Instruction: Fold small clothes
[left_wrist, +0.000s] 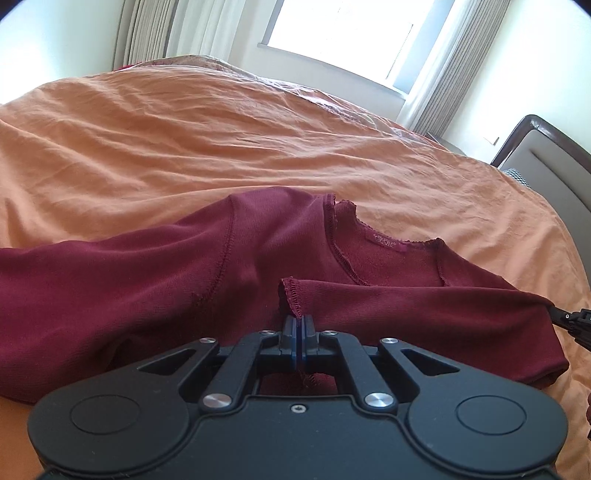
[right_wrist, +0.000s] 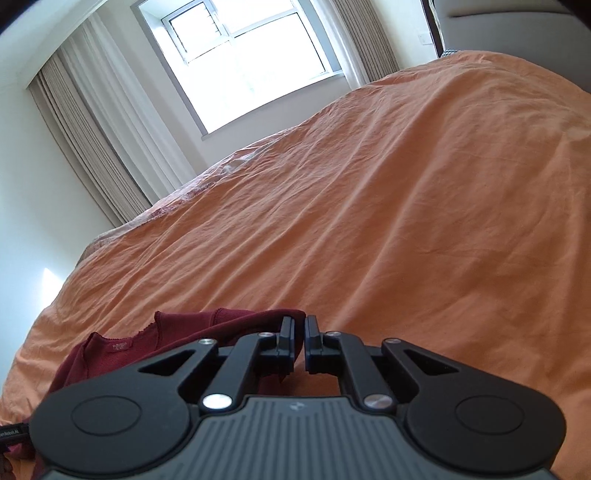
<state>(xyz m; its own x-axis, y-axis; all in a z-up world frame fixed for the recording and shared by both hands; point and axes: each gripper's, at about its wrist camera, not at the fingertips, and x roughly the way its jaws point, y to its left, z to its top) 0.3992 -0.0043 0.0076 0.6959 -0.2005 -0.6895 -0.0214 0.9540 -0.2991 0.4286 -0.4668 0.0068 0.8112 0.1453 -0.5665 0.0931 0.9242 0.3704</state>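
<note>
A small dark red long-sleeved top lies on the orange bed cover, neck label up. One sleeve is folded across the body. My left gripper is shut on that sleeve's cuff. The right gripper's tip shows at the top's right edge. In the right wrist view my right gripper sits at the edge of the top, jaws nearly together with a thin gap; whether cloth is pinched there I cannot tell.
The orange cover spreads wide and wrinkled beyond the top. A padded headboard stands at the right. A window with curtains is behind the bed.
</note>
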